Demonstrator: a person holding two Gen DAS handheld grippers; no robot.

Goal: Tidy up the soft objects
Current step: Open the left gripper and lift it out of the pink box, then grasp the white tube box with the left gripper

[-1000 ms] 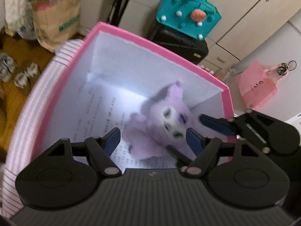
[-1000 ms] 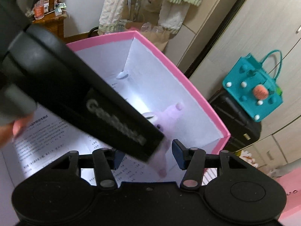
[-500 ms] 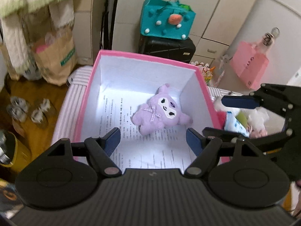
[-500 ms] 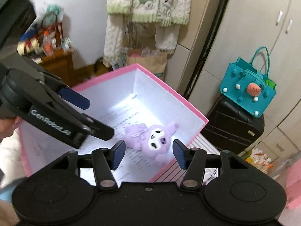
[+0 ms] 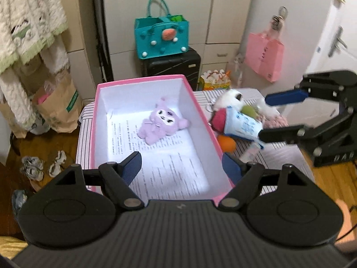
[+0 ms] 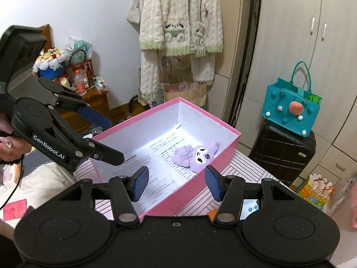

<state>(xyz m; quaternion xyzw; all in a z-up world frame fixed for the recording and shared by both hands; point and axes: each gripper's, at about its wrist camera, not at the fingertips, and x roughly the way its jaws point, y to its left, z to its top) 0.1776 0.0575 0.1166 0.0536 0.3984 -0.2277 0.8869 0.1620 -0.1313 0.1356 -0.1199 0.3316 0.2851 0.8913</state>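
Purple plush lies on its back on the printed sheet in the pink box, likely placed there as sorted. Left gripper has just been opening, jaws wide, nothing between them. Right gripper half-open, empty. Plush sits well beyond both sets of fingertips. Unsorted pile waits beside the box, right.

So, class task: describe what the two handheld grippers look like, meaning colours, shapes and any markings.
Both are matte black plastic. The left gripper has two round discs, silver pivot pins, linkage arms and blue pads above a ribbed body; seen from the side it bears white "GenRobot.AI" lettering. The right gripper matches it, with blue ribbed pads but a smooth body.
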